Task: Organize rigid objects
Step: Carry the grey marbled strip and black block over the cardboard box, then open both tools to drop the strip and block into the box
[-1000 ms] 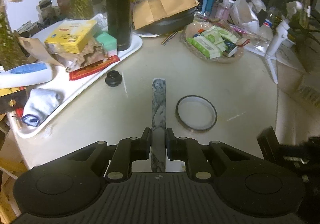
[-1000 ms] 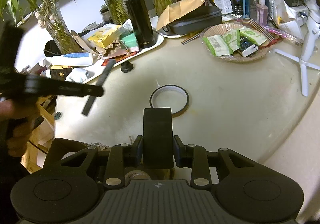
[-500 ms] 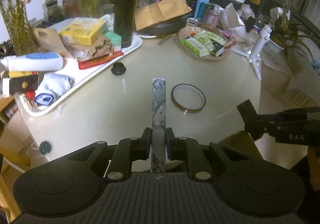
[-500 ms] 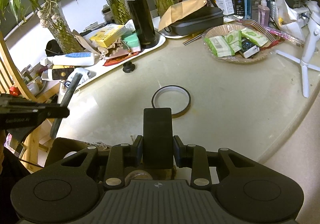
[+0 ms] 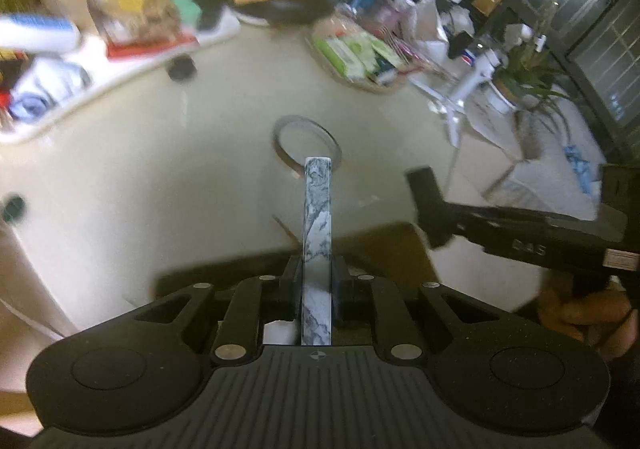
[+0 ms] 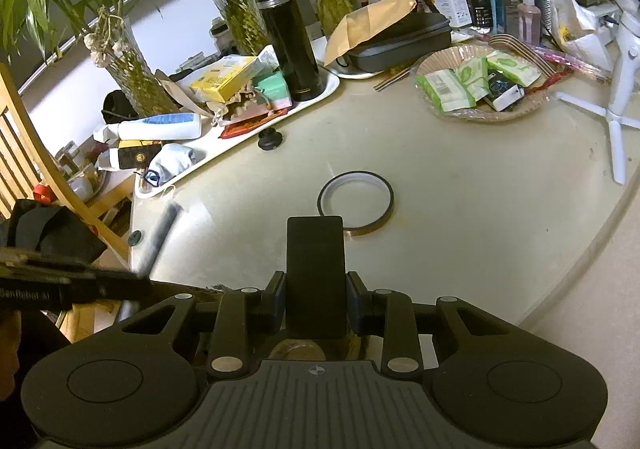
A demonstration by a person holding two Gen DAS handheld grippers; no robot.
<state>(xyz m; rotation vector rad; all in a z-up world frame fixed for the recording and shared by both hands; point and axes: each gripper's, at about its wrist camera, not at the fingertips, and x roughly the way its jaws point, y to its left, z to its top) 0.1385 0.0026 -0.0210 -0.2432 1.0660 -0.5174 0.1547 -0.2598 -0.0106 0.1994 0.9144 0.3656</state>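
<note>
- Carrying two flat pieces at once: left gripper [image 5: 318, 281] is clamped on a marbled grey-white slab [image 5: 318, 225], right gripper [image 6: 316, 297] is clamped on a flat black slab [image 6: 316, 273]; both slabs stick out forward past the fingers, above the table [image 6: 460, 185].
- Left view is badly smeared, so judged mid-swing; slow that hand before any set-down.
- Tape ring [image 6: 356, 205] lies on the table just ahead of both slabs; don't knock it. Small black knob [image 6: 270, 137] sits near the white tray [image 6: 320, 91].
- Drop spot can't be told from the views; a brown box-like shape below the left fingers is too blurred to call.
- Keep each slab straight in its grip, lower flat, then let go.
- Risk: the two grippers sit near each other; right one shows at the left view's right edge.
</note>
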